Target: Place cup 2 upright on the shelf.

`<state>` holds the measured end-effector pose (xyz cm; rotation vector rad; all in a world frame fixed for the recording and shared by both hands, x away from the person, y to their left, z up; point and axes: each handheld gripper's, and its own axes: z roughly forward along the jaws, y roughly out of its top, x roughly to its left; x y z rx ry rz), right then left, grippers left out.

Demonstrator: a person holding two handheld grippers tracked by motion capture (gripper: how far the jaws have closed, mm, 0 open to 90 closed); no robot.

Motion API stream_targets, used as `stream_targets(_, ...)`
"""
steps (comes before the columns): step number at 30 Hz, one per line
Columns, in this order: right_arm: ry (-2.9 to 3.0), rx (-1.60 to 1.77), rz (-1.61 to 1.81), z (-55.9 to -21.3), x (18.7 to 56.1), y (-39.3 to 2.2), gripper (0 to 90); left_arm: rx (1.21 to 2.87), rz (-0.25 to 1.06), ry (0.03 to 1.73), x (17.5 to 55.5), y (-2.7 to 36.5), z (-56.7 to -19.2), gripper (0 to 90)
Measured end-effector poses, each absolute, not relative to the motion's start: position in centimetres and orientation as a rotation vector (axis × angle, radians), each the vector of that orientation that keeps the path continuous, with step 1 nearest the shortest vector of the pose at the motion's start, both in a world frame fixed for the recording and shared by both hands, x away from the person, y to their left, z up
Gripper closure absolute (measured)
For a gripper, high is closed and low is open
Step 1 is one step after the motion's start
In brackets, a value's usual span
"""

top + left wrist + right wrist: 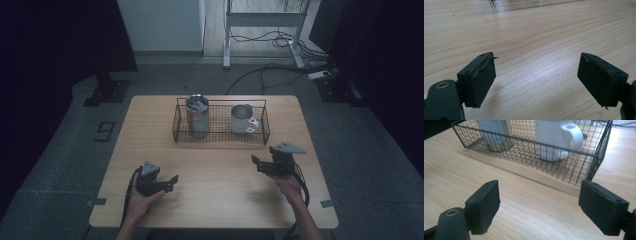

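While both grippers are sitting low over the pale wooden surface (215, 192), each is being held in one of the person's hands near the front edge, well apart from the other.

Left gripper (171, 181): it is resting at the front left of the surface. In the left gripper view its black fingers (484, 80) are standing wide apart, with bare wood grain between them and nothing gripped. Whether the fingers are touching the wood I cannot tell.

Right gripper (257, 164): it is sitting at the front right, closer to the basket than the left one. In the right gripper view its fingers (485, 205) are also standing wide, holding nothing, and are pointing at the near long wall of the basket without touching it.

Black wire basket (220, 139): it is lying lengthwise across the far middle of the surface, on a thin wooden strip that is showing along its near edge.

White ribbed mug with a handle (242, 119): it is standing upright in the right half of the basket, with its handle turned toward the front right corner.

Tall steel tumbler (197, 116): it is standing upright in the left half of the basket, apart from the mug. Something grey is lying across its mouth; what it is I cannot tell.
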<state>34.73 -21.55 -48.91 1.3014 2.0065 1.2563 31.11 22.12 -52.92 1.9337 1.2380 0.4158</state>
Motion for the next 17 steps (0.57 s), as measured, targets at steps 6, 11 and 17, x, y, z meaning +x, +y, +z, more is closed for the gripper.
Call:
stream_targets(6, 2.012, 1.308, 1.244, -49.68, 34.14, -21.62, 16.9, 1.939, 0.414, 1.234, 31.09, 22.01, -52.95, 15.2)
stream_targets(11, 2.01, 1.302, 1.247, -49.74, 34.0, -21.51, 16.8, 1.937, 0.416, 1.236, 31.1, 22.08, -52.94, 15.2)
stream_targets(17, 2.016, 1.308, 1.236, -49.99, 33.97, -21.62, 16.2, 1.939, 0.419, 1.237, 31.12, 22.1, -52.98, 15.2)
